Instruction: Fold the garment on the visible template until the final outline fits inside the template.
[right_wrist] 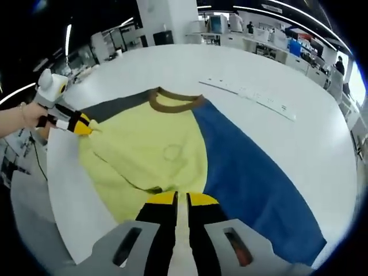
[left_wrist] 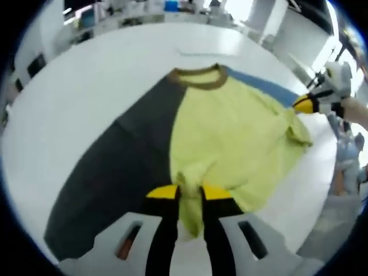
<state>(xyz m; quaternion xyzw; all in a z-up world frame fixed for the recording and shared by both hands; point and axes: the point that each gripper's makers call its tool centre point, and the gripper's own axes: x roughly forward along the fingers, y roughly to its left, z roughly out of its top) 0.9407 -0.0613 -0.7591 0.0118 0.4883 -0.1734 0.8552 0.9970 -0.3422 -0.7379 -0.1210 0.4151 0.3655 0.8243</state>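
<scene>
A yellow T-shirt (left_wrist: 230,138) with a brown collar (left_wrist: 198,77) lies flat on a sheet that is dark grey (left_wrist: 109,178) on one side and blue (right_wrist: 253,172) on the other. In the left gripper view, my left gripper (left_wrist: 190,194) is shut on a bunched fold of the shirt's near edge. My right gripper (left_wrist: 303,104) comes in from the right and pinches the shirt's side edge. In the right gripper view, my right gripper (right_wrist: 183,200) is shut on yellow cloth (right_wrist: 144,155), and my left gripper (right_wrist: 84,125) holds the shirt's far left corner.
The sheet rests on a wide white table (right_wrist: 276,63). A long thin ruler-like strip (right_wrist: 247,92) lies beyond the blue side. A person's hand (right_wrist: 26,115) holds the left gripper. Desks and shelves with equipment stand past the table's far edge (left_wrist: 138,14).
</scene>
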